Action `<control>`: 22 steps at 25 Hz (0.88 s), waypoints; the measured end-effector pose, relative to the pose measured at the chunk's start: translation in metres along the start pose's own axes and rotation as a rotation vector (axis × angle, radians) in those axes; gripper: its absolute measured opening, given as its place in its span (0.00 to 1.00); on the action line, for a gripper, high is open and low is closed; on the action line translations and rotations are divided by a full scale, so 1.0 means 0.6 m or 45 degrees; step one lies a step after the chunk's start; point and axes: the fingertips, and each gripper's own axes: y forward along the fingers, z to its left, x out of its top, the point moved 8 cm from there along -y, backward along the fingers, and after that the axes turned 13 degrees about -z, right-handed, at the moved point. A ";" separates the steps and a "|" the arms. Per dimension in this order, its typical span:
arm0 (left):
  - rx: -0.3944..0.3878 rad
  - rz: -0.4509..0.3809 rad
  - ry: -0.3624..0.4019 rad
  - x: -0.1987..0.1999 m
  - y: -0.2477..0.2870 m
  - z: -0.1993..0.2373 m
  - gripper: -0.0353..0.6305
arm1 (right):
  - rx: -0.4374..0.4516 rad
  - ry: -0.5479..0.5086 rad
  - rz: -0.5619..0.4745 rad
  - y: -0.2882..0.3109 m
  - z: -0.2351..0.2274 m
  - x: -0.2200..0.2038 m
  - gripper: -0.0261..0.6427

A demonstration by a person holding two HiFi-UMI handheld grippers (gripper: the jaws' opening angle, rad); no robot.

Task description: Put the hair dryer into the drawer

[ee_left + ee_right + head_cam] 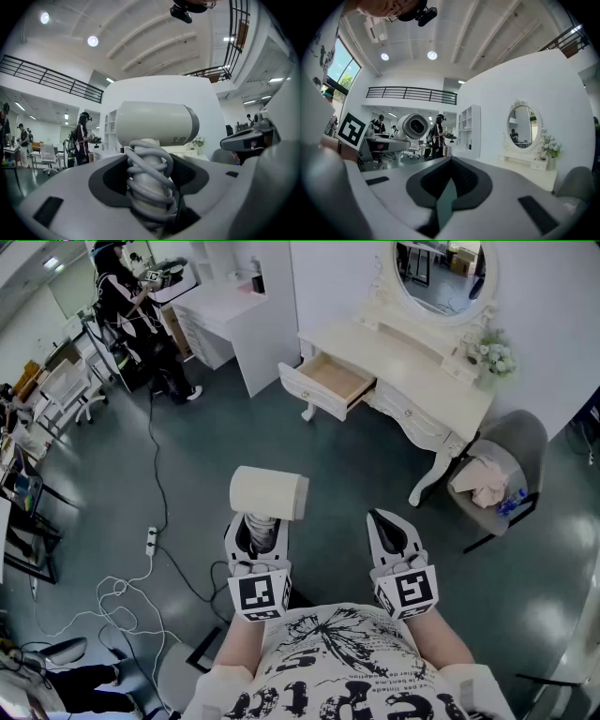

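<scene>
The cream hair dryer [269, 493] stands upright with its cord wound round the handle, and my left gripper [258, 532] is shut on that handle. In the left gripper view the hair dryer [157, 124] fills the middle, the coiled handle sitting between the jaws of the left gripper [150, 187]. My right gripper [382, 521] is level beside it, shut with nothing held. The right gripper view has the right gripper [447, 187] closed and the hair dryer [414, 125] off to the left. The open drawer [333, 381] of the white dressing table [412, 362] lies ahead across the floor.
A grey chair [520, 442] with cloth on it stands right of the dressing table. Cables and a power strip [150, 540] trail over the floor at the left. A person [131, 306] stands at the far left by a white desk [234, 315].
</scene>
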 end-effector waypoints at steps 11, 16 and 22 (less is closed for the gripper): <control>-0.005 -0.010 -0.020 -0.004 -0.008 -0.014 0.43 | -0.023 0.072 0.003 -0.016 -0.010 -0.009 0.06; -0.010 -0.009 -0.045 -0.002 -0.001 -0.001 0.43 | -0.020 0.063 0.026 -0.001 -0.005 -0.011 0.06; -0.046 0.009 -0.056 -0.039 0.053 0.045 0.43 | -0.056 0.061 0.049 0.071 -0.003 -0.035 0.06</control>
